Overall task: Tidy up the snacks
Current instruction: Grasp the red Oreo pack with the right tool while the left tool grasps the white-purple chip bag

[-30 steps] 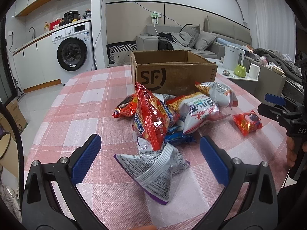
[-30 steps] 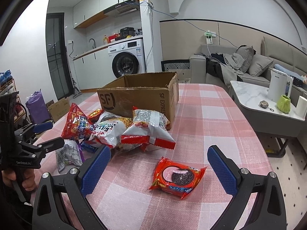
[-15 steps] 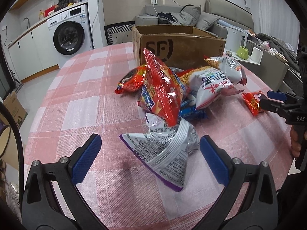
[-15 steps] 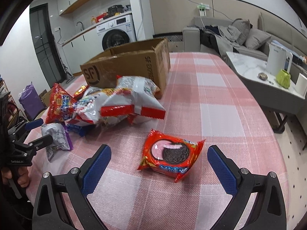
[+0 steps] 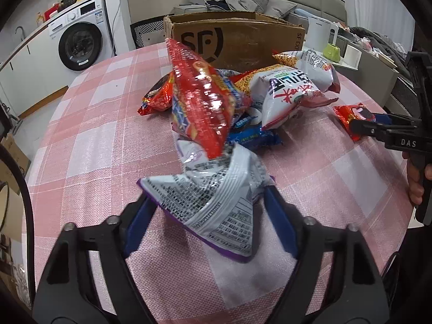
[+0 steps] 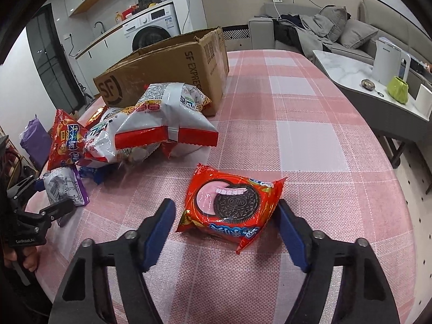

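One open cardboard box (image 6: 172, 62) stands on the pink checked surface (image 6: 310, 140), with a heap of snack bags just in front of it. The left gripper (image 5: 208, 216) has just been closing its fingers around one silver bag (image 5: 213, 197) at the near edge of the heap; both pads touch its sides. One red cookie pack (image 6: 229, 205) lies apart from the heap, between the fingers of the right gripper (image 6: 224, 229), which have just been closing; the left pad is clear of it, so it is not yet grasped.

Pink-checked table (image 6: 310, 145) bears cardboard box (image 6: 172, 64) and snack packets (image 5: 205, 102)
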Motion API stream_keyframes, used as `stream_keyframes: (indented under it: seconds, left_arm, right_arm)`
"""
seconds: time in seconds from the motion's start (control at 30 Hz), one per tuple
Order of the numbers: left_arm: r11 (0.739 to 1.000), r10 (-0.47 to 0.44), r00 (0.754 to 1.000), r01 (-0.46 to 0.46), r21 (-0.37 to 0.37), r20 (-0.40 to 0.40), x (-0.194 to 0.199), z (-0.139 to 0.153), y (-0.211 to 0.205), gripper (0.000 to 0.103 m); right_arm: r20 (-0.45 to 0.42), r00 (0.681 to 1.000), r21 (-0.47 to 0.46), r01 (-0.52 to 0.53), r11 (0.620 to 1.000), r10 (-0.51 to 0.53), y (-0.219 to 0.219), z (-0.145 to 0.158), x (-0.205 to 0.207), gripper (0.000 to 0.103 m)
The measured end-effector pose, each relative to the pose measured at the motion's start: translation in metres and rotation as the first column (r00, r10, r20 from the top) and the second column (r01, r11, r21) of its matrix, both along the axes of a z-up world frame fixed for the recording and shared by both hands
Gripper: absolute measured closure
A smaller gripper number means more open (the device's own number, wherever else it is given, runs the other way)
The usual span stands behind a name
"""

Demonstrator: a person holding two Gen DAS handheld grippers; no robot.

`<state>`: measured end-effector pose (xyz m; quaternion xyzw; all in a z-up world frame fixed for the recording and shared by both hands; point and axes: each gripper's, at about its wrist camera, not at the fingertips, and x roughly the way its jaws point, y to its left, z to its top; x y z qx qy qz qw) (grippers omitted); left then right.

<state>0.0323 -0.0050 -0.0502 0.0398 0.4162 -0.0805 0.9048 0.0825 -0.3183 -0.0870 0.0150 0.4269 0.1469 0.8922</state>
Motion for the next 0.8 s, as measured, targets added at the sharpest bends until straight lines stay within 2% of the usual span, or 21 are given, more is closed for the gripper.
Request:
stream_keyframes:
  seconds: [0.07, 0.17, 0.4, 0.6, 0.8]
  left_arm:
    - [1.000, -0.018, 1.000, 0.018, -0.016, -0.006, 0.000, -0.001, -0.002, 0.053]
    - [0.999, -0.033, 0.999, 0.033, -0.043, 0.005, -0.003, 0.001, -0.002, 0.058]
    - [0.994, -0.054, 0.998, 0.056, -0.090, 0.026, -0.008, 0.008, -0.001, 0.060]
    - [0.987, -0.075, 0.995, 0.083, -0.140, 0.061, -0.018, 0.015, 0.001, 0.061]
    - [0.981, -0.091, 0.990, 0.108, -0.161, 0.106, -0.028, 0.028, -0.004, 0.061]
  right_arm:
    - [0.000, 1.000, -0.003, 0.001, 1.000, -0.001, 0.001, 0.001, 0.000, 0.038]
    - [0.001, 1.000, 0.001, -0.003, 1.000, 0.003, -0.001, 0.003, -0.002, 0.047]
    - [0.016, 0.999, 0.018, -0.029, 0.999, 0.029, -0.001, 0.004, -0.008, 0.054]
    - [0.062, 0.996, 0.054, -0.074, 0.996, 0.070, 0.004, 0.010, -0.017, 0.055]
    - [0.120, 0.988, 0.089, -0.105, 0.990, 0.094, 0.005, 0.022, -0.027, 0.055]
